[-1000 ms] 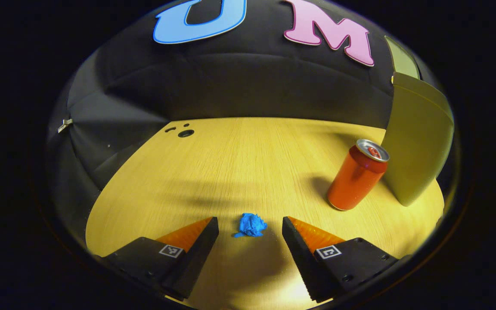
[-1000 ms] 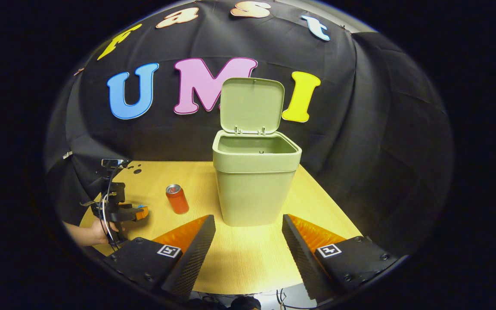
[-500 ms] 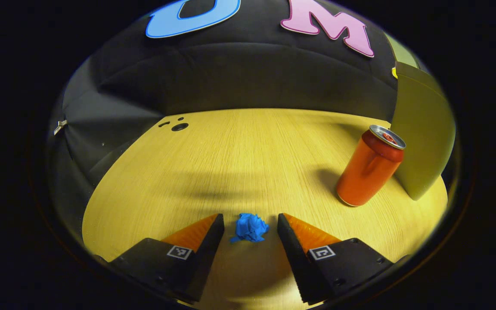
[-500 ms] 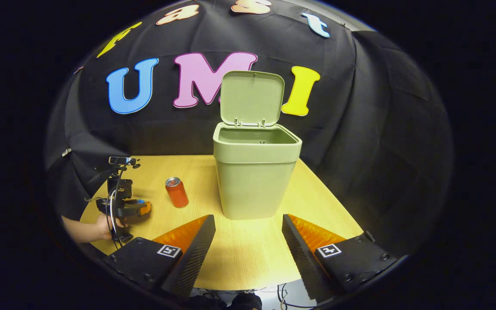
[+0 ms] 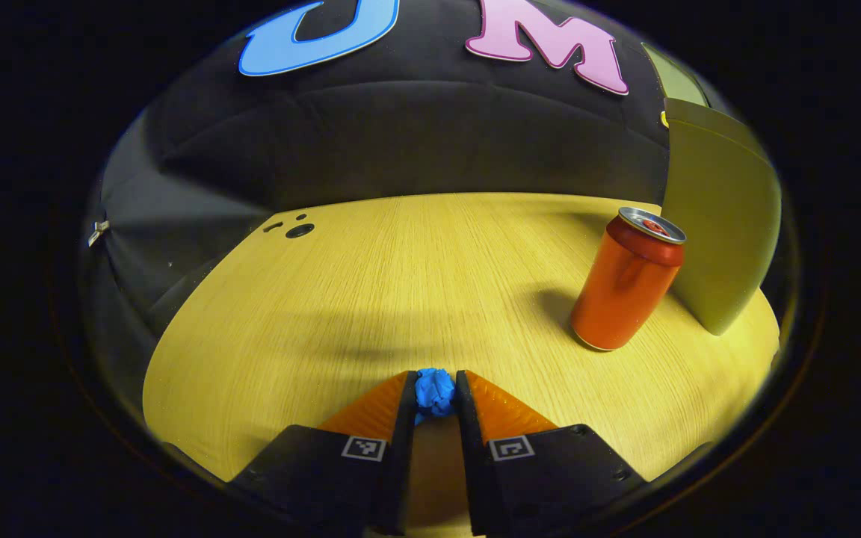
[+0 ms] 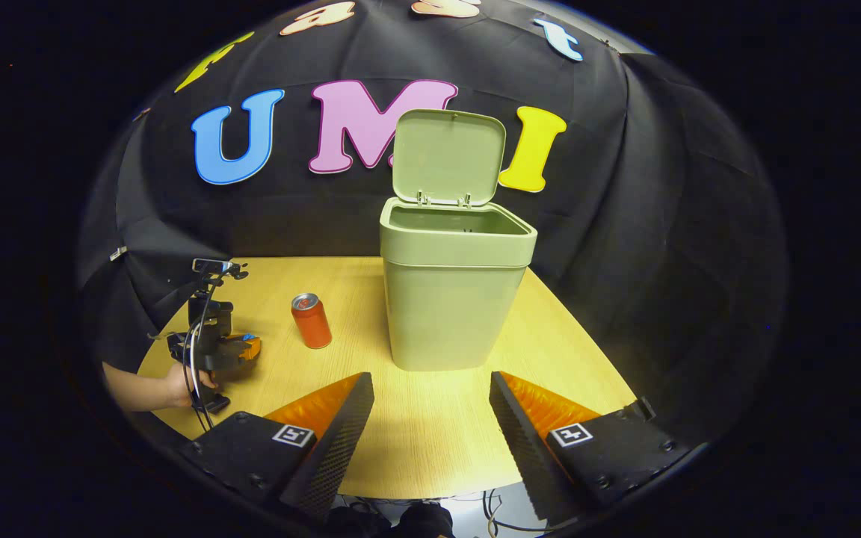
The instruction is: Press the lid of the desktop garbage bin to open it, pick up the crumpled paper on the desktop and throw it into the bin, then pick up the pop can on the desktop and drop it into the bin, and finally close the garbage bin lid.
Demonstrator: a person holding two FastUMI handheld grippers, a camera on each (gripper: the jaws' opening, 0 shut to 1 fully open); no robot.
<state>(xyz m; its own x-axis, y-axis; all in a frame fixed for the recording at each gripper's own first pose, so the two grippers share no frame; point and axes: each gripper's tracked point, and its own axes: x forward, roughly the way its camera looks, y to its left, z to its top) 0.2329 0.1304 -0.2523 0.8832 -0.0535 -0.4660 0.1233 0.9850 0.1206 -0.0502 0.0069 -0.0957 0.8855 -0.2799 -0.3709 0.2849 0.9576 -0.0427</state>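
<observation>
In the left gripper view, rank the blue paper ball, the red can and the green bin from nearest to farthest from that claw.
1. Crumpled paper, pinched between the left claw's fingers.
2. Pop can, upright, ahead to the right.
3. Garbage bin, just behind the can at the right edge.

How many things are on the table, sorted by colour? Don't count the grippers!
Blue: 1, the crumpled paper, pinched in the left gripper
Red: 1, the pop can, standing upright
Green: 1, the garbage bin, its lid up
Total: 3
</observation>
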